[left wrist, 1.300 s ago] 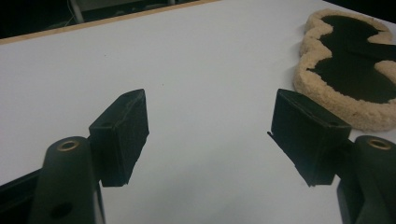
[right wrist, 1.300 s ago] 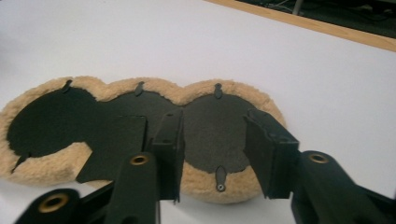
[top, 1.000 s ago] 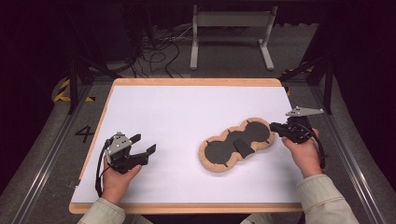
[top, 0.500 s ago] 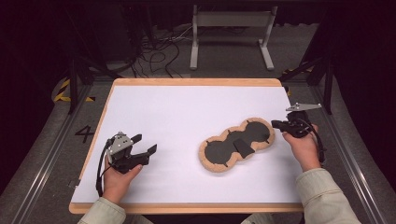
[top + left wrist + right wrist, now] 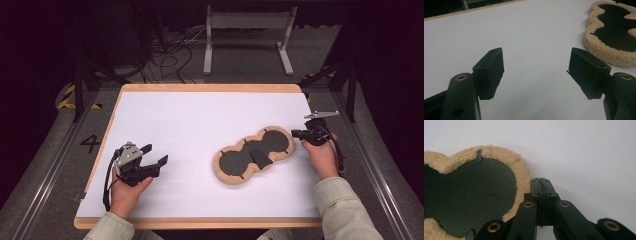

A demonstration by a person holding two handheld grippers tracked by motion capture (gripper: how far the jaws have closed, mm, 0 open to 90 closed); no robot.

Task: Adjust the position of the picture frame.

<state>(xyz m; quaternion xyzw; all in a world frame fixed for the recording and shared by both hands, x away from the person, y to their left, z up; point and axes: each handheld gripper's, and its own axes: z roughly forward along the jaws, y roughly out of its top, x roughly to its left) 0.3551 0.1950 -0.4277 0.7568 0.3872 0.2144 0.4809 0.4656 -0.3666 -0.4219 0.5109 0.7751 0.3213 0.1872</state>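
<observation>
**Fleece pad flat on bench, untouched**

Fleece pad (image 5: 254, 155), tan-rimmed with dark centre, lies right of the bench (image 5: 200, 120) middle. Right claw (image 5: 296, 133), jaws pressed together on nothing, sits at the pad's right edge. Left claw (image 5: 154, 154) hovers wide apart, well left. No lifting apparent yet.

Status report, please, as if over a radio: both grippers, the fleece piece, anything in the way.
Left gripper open, empty, apart from the fleece piece. Right gripper shut, empty, at the fleece's edge. Fleece flat on the white table. Nothing in the way.
</observation>
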